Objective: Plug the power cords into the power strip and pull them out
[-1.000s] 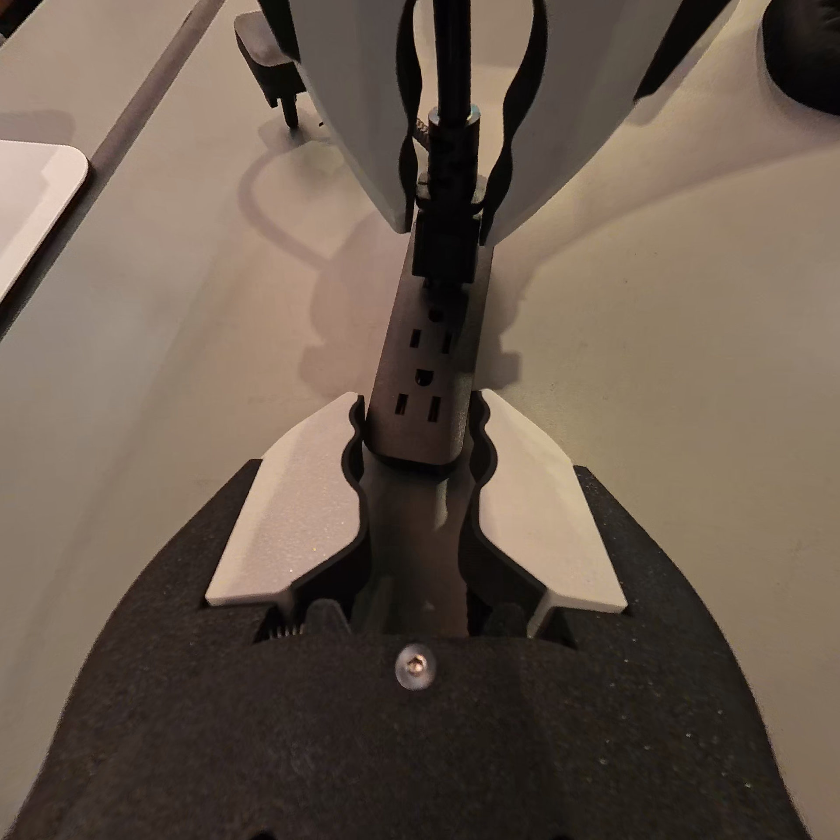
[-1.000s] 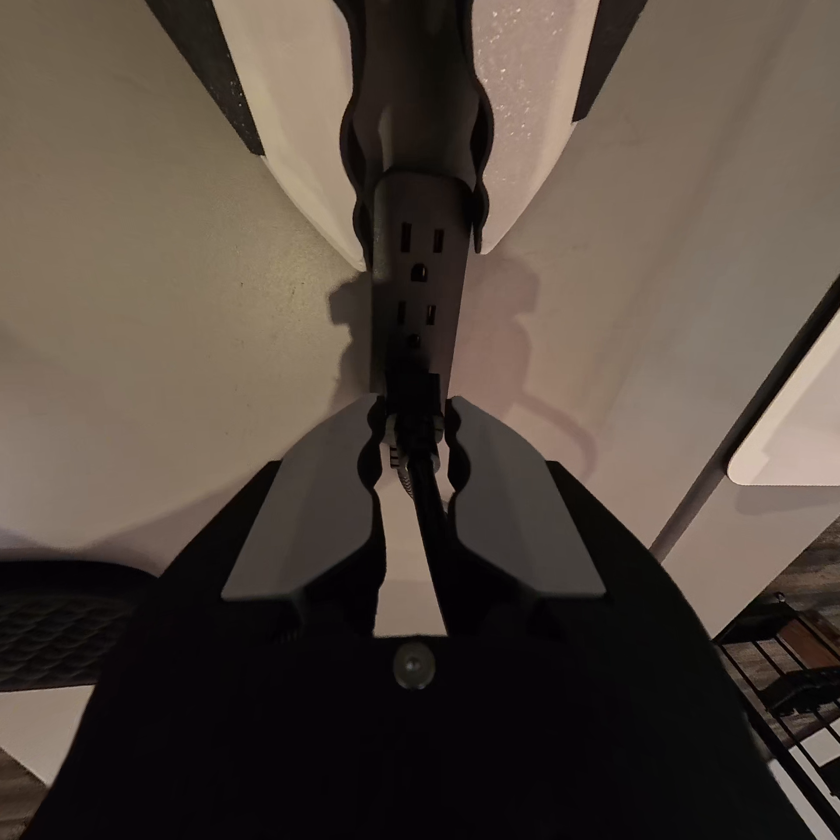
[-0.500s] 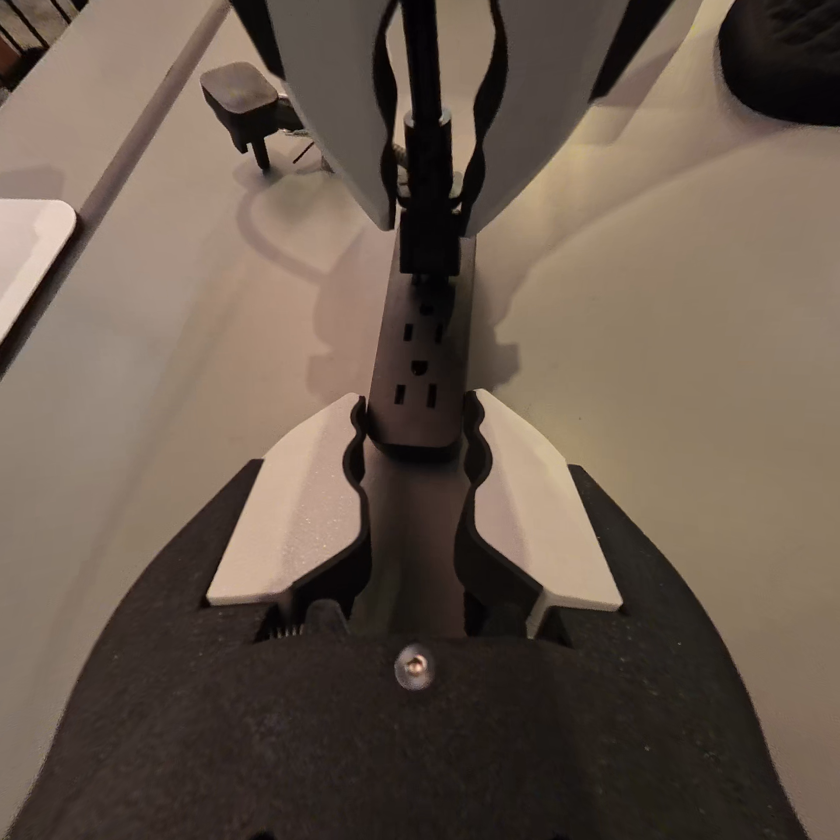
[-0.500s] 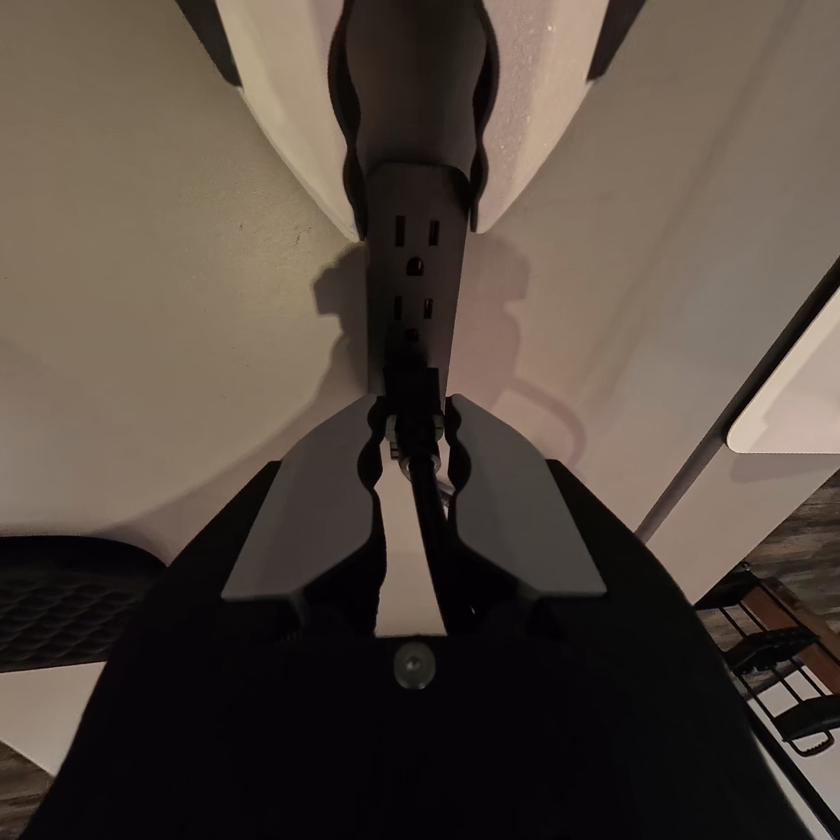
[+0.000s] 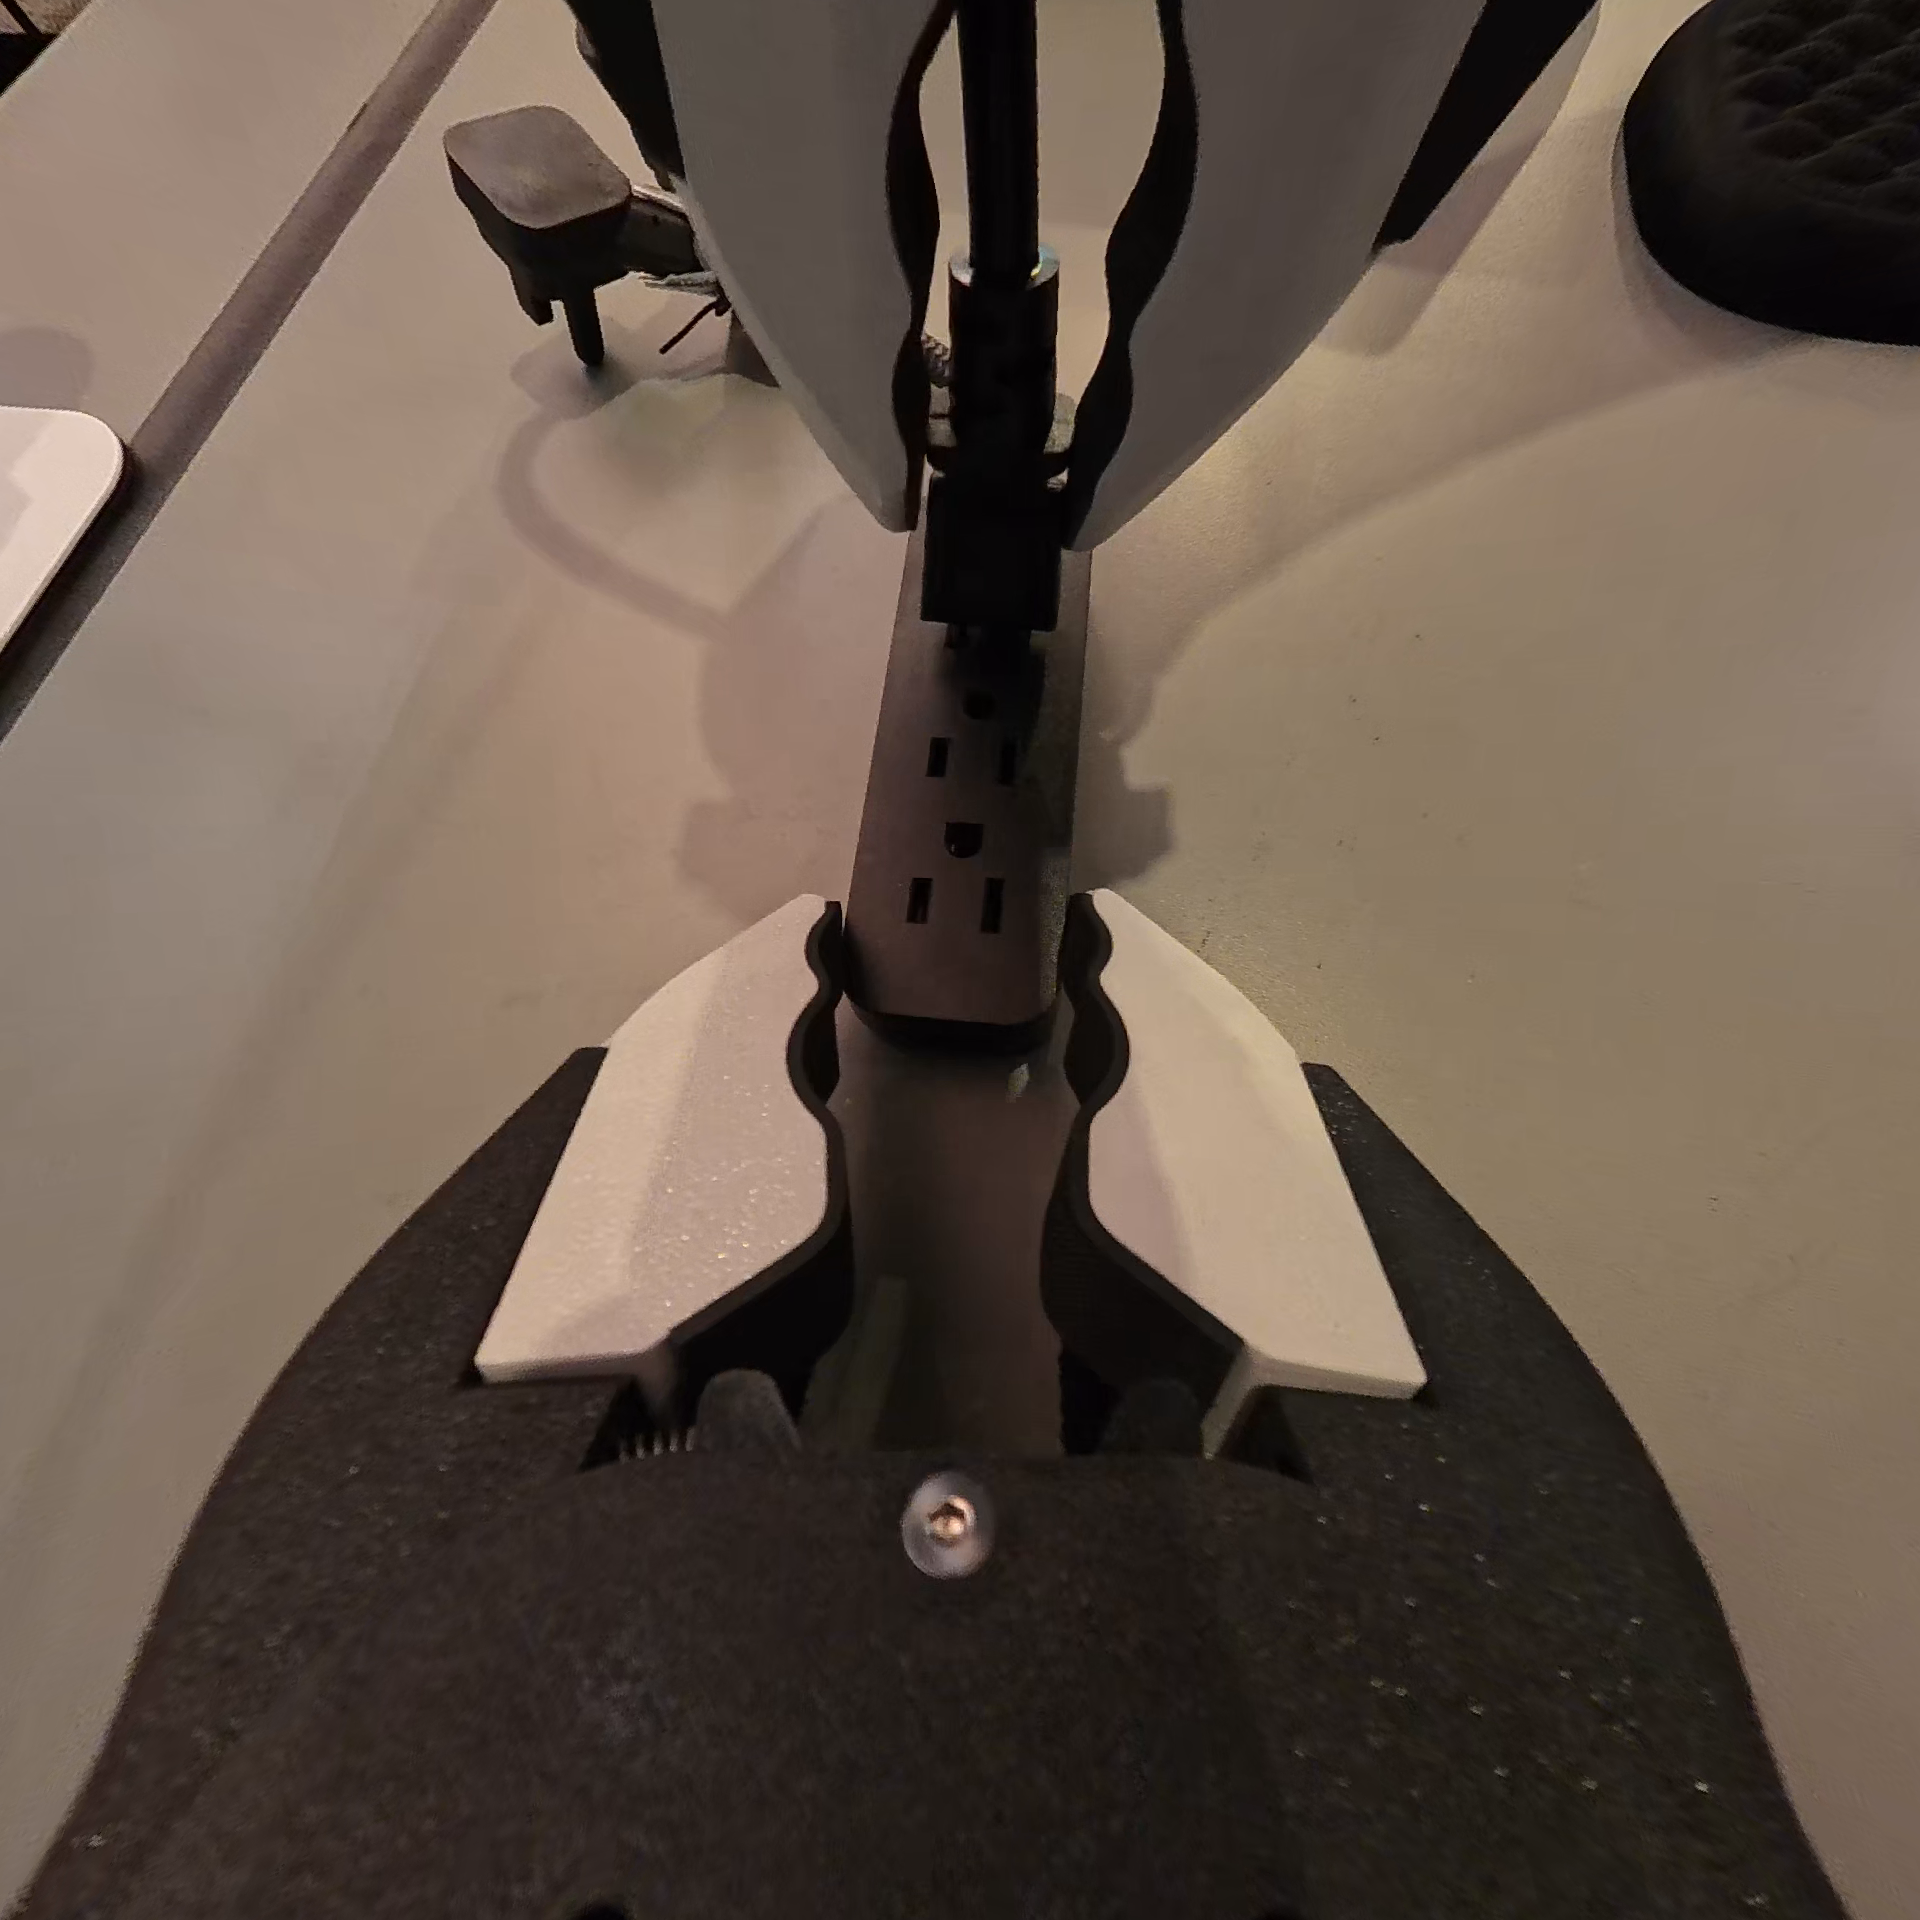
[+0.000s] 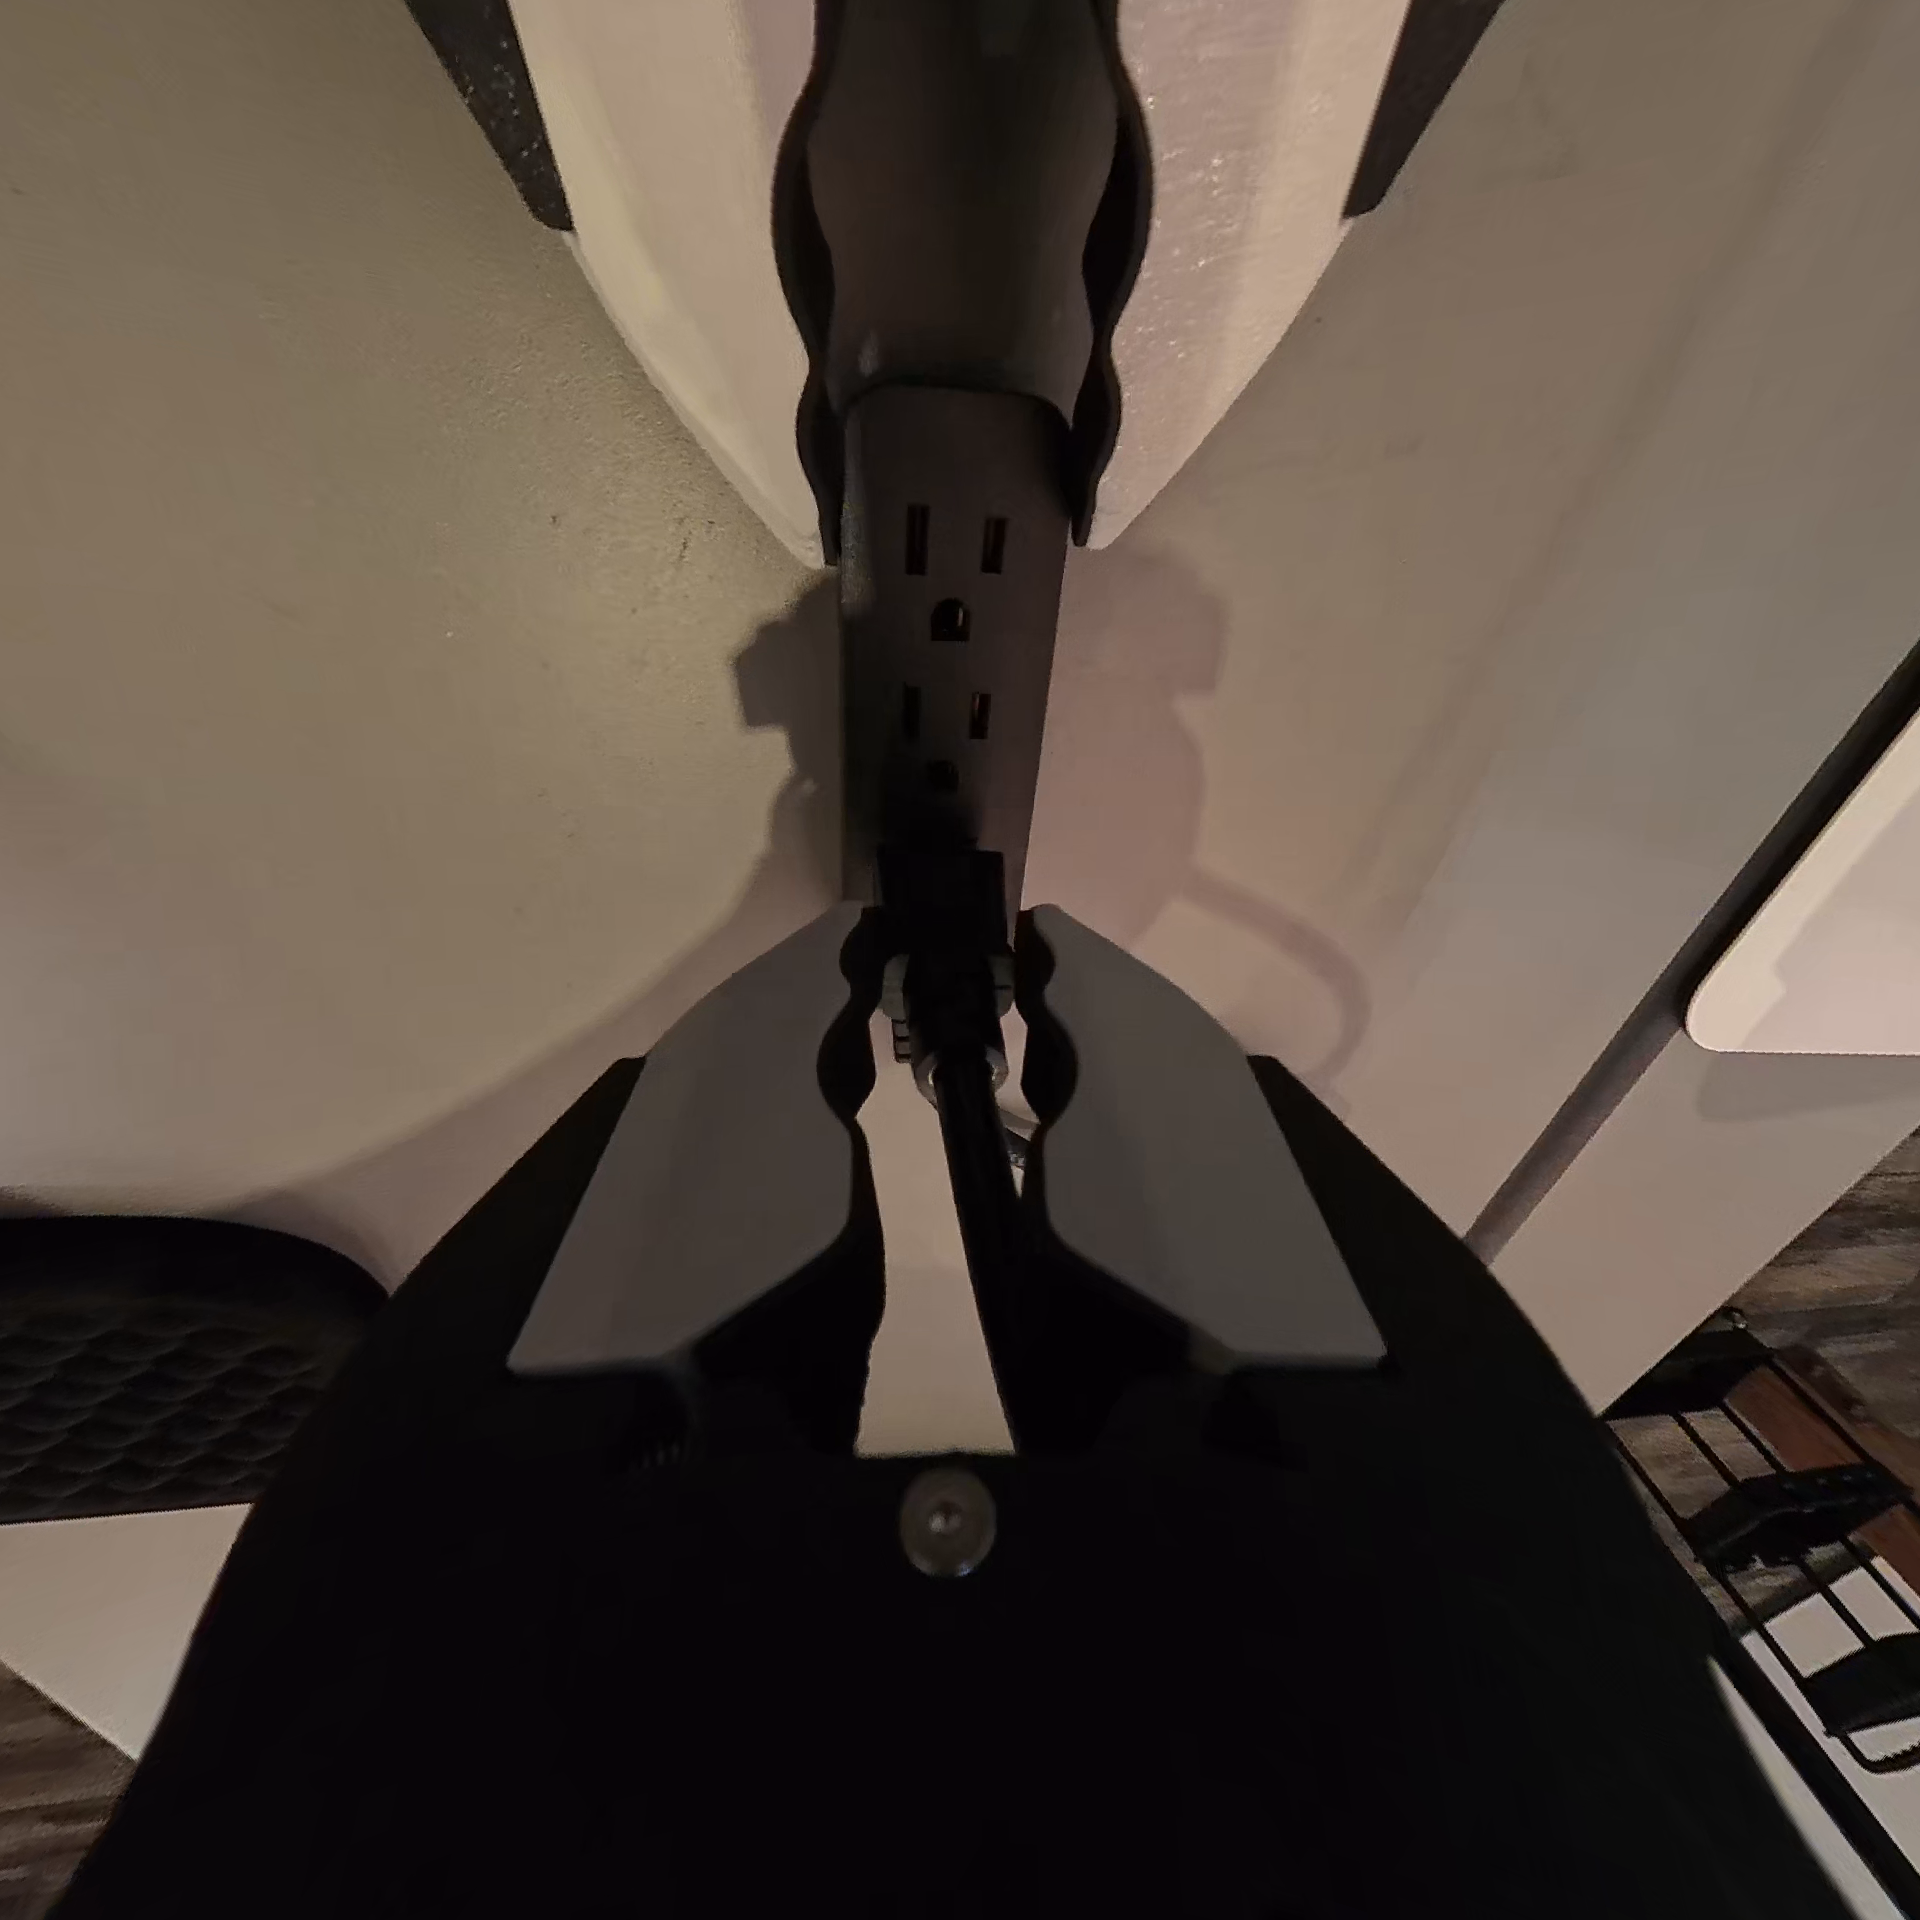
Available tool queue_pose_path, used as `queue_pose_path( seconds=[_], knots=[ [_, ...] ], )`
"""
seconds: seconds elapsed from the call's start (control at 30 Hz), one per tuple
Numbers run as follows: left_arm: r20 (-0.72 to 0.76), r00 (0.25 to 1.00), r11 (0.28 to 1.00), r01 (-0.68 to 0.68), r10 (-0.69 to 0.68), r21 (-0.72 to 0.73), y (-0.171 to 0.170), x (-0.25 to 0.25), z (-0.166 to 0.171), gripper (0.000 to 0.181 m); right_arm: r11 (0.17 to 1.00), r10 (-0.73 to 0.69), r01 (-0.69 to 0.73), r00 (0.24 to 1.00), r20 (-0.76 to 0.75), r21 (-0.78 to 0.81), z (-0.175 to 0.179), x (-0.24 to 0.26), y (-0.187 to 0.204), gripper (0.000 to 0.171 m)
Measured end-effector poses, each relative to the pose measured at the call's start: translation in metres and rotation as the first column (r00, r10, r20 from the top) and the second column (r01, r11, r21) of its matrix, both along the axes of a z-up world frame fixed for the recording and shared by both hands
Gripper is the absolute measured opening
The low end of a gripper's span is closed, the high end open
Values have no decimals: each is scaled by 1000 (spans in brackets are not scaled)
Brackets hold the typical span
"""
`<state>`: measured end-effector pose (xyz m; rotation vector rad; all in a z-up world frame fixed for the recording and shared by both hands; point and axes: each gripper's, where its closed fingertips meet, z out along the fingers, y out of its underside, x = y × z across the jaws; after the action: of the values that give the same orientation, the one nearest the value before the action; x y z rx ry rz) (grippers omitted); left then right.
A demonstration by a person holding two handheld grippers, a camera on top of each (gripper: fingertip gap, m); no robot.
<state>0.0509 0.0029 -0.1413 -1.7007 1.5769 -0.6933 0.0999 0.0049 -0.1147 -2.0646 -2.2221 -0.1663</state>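
Little has changed in the last second: both views have only been shifted a bit. The long black plastic power strip (image 5: 961, 831) is still held at its near end by the left gripper (image 5: 948, 971). The black plug of the power cord (image 6: 943, 894) is still pinched in the right gripper (image 6: 943, 982), over the far outlet. Its prongs look not fully in, so plugging seems unfinished. The pale smooth table (image 5: 1455, 831) is dimly lit. A second black plug (image 5: 540, 203) lies apart.
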Motion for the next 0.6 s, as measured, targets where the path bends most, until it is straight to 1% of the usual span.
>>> queue_pose_path(
  seconds=[0.6],
  knots=[
    [12, 1000, 999, 14, -13, -34, 0, 1, 0, 40, 995, 58, -59, 998, -22, -79, -3, -6, 0, 23]
  ],
)
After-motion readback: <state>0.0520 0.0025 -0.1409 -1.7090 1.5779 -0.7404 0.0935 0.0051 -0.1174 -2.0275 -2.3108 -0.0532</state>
